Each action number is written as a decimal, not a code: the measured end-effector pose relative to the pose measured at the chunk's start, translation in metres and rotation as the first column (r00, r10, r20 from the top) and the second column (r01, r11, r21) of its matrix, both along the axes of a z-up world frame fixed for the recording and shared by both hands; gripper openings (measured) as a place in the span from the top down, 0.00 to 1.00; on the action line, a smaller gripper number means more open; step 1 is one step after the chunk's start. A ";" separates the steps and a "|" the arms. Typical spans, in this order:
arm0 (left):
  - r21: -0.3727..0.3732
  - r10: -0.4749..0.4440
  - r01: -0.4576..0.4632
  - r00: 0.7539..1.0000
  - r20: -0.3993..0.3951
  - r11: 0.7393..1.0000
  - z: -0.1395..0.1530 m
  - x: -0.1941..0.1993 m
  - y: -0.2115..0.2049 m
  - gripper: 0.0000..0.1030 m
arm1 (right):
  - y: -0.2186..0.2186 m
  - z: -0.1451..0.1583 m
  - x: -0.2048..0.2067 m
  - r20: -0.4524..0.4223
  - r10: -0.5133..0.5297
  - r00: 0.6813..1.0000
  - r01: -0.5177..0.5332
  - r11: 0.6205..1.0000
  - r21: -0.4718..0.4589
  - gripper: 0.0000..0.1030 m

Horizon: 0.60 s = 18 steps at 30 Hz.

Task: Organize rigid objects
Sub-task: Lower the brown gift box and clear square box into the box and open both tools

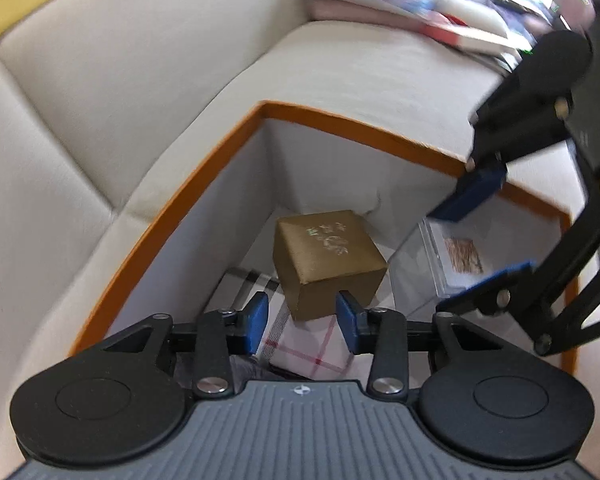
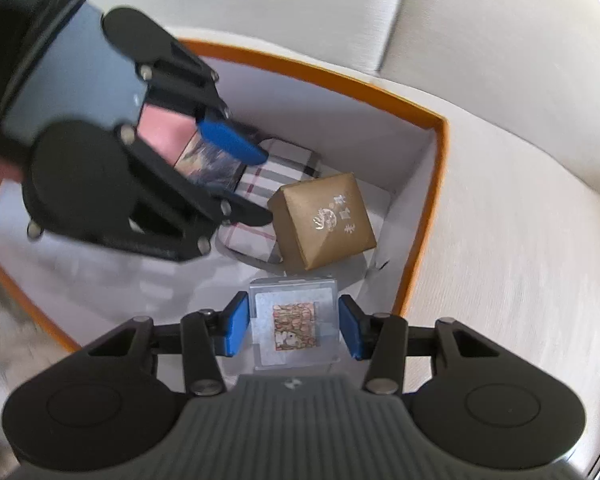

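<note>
An orange-rimmed white box (image 1: 204,184) (image 2: 340,76) sits on a pale sofa. Inside it a gold cube box (image 1: 328,260) (image 2: 324,220) rests tilted on a plaid flat box (image 1: 308,344) (image 2: 288,164). My left gripper (image 1: 302,320) (image 2: 266,188) hangs over the plaid box, open, its pads not pressing anything. One fingertip is right at the gold box's lower edge. My right gripper (image 2: 294,326) (image 1: 452,256) is shut on a clear plastic case (image 2: 294,320) (image 1: 460,260) with a brown picture inside, low in the box near its corner.
The sofa's seat and back cushions (image 1: 100,120) (image 2: 520,160) surround the box closely. A blurred stack of books or magazines (image 1: 460,28) lies on the sofa arm beyond the box. Something pink and patterned (image 2: 180,144) shows behind the left gripper's frame.
</note>
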State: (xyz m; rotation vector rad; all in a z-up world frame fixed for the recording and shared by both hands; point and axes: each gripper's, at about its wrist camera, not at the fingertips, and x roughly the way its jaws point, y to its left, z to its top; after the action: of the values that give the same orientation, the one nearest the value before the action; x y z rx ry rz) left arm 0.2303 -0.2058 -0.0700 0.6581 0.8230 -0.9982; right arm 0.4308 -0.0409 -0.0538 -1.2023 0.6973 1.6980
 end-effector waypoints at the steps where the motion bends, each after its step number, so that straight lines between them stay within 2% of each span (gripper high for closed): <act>1: 0.014 -0.034 0.033 0.999 0.021 0.999 -0.002 -0.003 -0.002 0.54 | -0.002 0.000 -0.002 -0.001 -0.020 1.000 0.021 1.000 0.010 0.52; 2: 0.026 -0.056 0.056 0.998 0.035 0.998 -0.005 -0.005 -0.005 0.54 | -0.005 -0.002 -0.003 0.001 -0.050 0.999 0.050 0.999 0.019 0.52; 3: 0.033 -0.076 0.074 0.996 0.046 0.997 -0.007 -0.006 -0.007 0.55 | 0.012 -0.002 -0.010 0.000 -0.062 0.998 0.062 0.998 0.025 0.52; 4: 0.036 -0.090 0.088 0.995 0.051 0.995 -0.009 -0.006 -0.009 0.55 | 0.028 -0.001 0.001 -0.007 -0.096 0.995 0.096 0.995 0.033 0.52; 7: 0.035 -0.093 0.091 0.995 0.041 0.995 -0.013 -0.002 -0.013 0.61 | 0.012 -0.005 0.007 -0.018 -0.164 0.986 0.165 0.984 0.063 0.52; 13: 0.003 -0.001 0.002 0.999 -0.034 1.000 -0.015 0.004 -0.018 0.63 | -0.007 -0.003 0.008 -0.013 -0.225 0.974 0.226 0.968 0.110 0.52; 16: -0.038 0.090 -0.096 0.986 -0.144 0.995 -0.012 0.013 -0.013 0.63 | -0.010 -0.003 0.008 -0.011 -0.224 0.975 0.223 0.967 0.120 0.52; 18: -0.054 0.154 -0.171 0.959 -0.238 0.984 -0.010 0.020 -0.010 0.69 | -0.011 0.001 0.008 -0.011 -0.221 0.975 0.221 0.968 0.120 0.52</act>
State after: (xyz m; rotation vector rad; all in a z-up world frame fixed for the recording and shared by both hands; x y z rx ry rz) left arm 0.2507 -0.2159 -0.0802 0.4063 1.0246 -0.9616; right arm 0.4392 -0.0519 -0.0529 -1.0037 0.6903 1.5298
